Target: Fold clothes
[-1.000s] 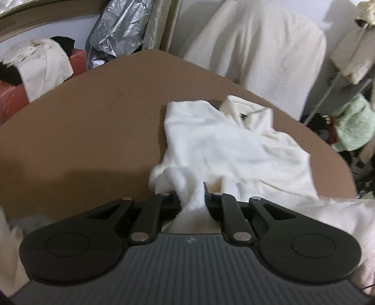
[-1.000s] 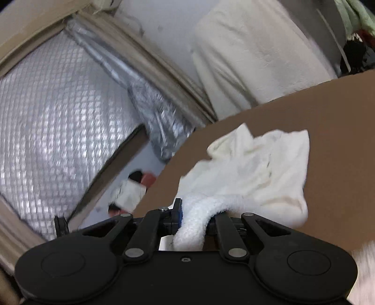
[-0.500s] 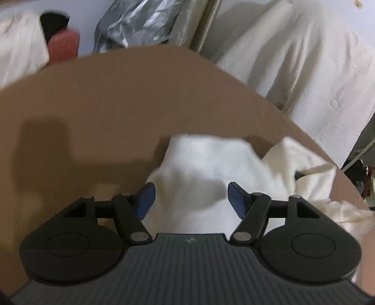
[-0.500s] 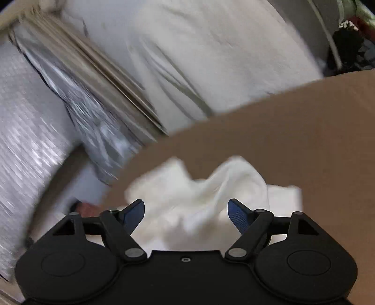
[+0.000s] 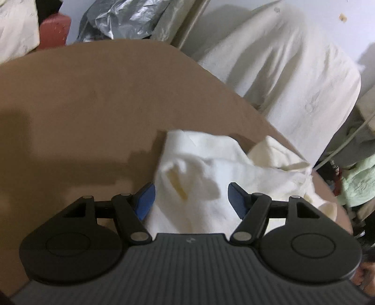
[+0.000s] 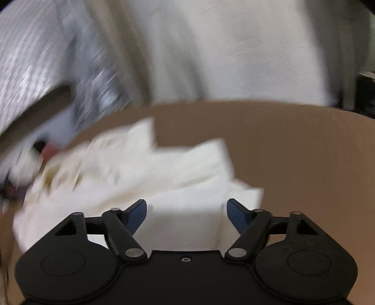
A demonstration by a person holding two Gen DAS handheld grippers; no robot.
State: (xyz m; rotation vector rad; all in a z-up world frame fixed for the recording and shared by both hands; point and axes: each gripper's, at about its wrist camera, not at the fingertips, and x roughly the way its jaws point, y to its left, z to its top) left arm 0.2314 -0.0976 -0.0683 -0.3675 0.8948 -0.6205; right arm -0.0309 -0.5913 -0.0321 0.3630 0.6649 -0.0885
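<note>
A cream-white garment [image 5: 206,178] lies bunched on the brown table [image 5: 82,112], with a collar fold toward the far right edge. My left gripper [image 5: 191,193] hovers over its near part, open, nothing between its blue pads [image 5: 146,197]. In the right wrist view the same garment [image 6: 145,173] spreads to the left, blurred by motion. My right gripper [image 6: 186,210] is open above its near edge, holding nothing.
A large cream cloth [image 5: 281,77] hangs behind the table's far edge. Crumpled silver foil [image 5: 121,18] and a red object [image 5: 55,30] sit at the back left. A pale green garment [image 5: 356,178] hangs off the right side. Bare tabletop [image 6: 304,164] extends to the right.
Both grippers held folds of the garment one second ago, then let go and now stand open. The cloth has dropped onto the table, and both cameras have swung.
</note>
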